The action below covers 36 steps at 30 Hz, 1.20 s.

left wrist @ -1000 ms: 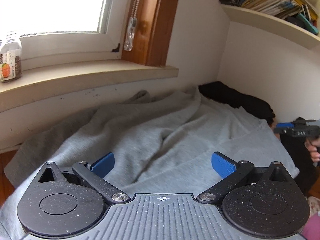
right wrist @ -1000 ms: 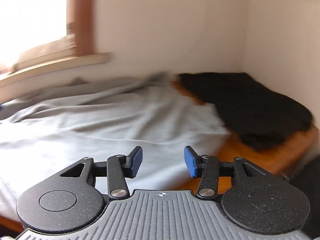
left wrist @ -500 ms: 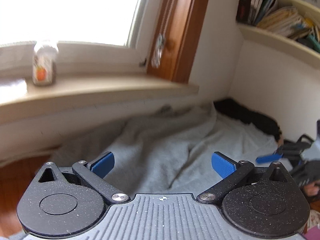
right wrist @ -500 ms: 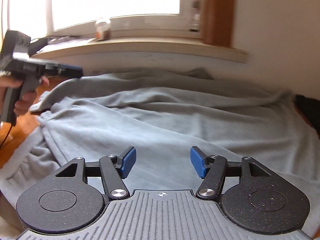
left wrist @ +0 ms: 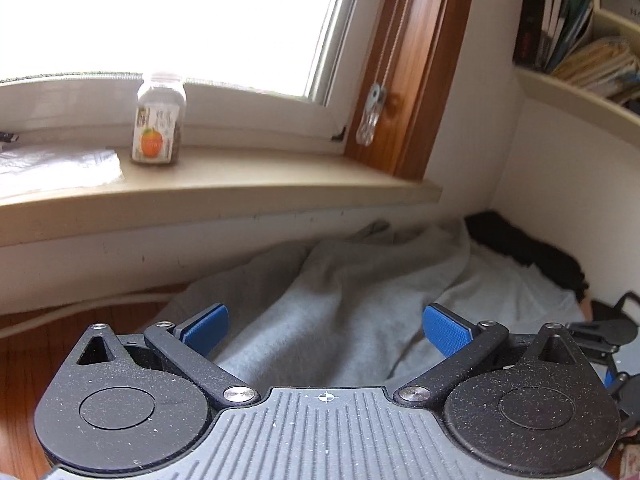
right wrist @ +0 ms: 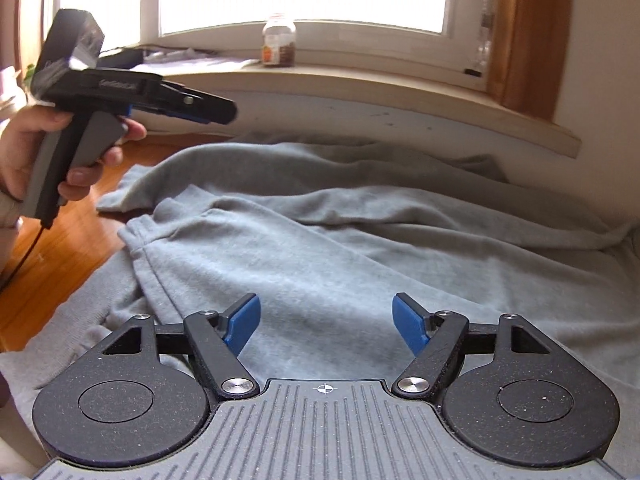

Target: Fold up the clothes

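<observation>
A grey sweatshirt (right wrist: 360, 248) lies crumpled across the wooden floor below a window sill; the left wrist view also shows this grey sweatshirt (left wrist: 340, 320). My right gripper (right wrist: 326, 322) hovers open just above its middle, nothing between the blue pads. My left gripper (left wrist: 326, 332) is open too, raised above the garment's left part. In the right wrist view the left gripper (right wrist: 216, 112) is held in a hand at upper left, above the sweatshirt's cuffed edge (right wrist: 136, 248). The right gripper (left wrist: 600, 340) shows at the far right edge of the left wrist view.
A black garment (left wrist: 528, 252) lies in the corner by the wall. A window sill (left wrist: 220, 192) juts out over the clothes with a jar (left wrist: 158, 124) on it. Bare wooden floor (right wrist: 52, 256) lies left of the sweatshirt. A shelf of books (left wrist: 580, 52) hangs at upper right.
Both grippers swung leftward and lifted; the right view turned from the black garment to the sweatshirt and window. The right jaws have opened wider. The left gripper has tilted up toward the sill.
</observation>
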Available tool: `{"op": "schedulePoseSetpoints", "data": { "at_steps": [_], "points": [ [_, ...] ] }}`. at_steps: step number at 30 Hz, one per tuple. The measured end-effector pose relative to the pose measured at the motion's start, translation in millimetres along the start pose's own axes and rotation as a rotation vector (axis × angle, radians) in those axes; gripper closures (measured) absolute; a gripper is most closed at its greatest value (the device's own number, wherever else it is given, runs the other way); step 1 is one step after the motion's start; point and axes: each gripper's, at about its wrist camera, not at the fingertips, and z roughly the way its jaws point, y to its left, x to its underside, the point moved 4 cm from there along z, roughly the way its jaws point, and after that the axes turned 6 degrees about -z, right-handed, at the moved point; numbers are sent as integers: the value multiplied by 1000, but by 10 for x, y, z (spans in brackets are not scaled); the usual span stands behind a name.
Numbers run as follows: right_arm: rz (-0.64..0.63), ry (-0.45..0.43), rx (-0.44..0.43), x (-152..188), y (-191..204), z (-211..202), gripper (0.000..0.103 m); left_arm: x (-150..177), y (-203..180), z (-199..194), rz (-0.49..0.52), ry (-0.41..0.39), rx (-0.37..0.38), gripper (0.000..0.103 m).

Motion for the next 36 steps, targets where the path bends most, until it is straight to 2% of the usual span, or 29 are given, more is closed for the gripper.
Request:
{"op": "schedulePoseSetpoints", "data": {
  "at_steps": [5, 13, 21, 28, 33, 36],
  "points": [
    [12, 7, -10, 36, 21, 74, 30, 68, -71, 97, 66, 42, -44, 0],
    [27, -3, -18, 38, 61, 71, 30, 137, -116, 125, 90, 77, 14, 0],
    [10, -11, -56, -62, 273, 118, 30, 109, -37, 92, 21, 72, 85, 0],
    [-35, -22, -161, -160, 662, 179, 30, 70, 27, 48, -37, 46, 156, 1],
    [-57, -21, -200, -214, 843, 270, 38, 76, 16, 64, -24, 48, 162, 4],
    [-62, -21, -193, -243, 870, 301, 44, 81, 12, 76, -17, 50, 156, 5]
  ]
}}
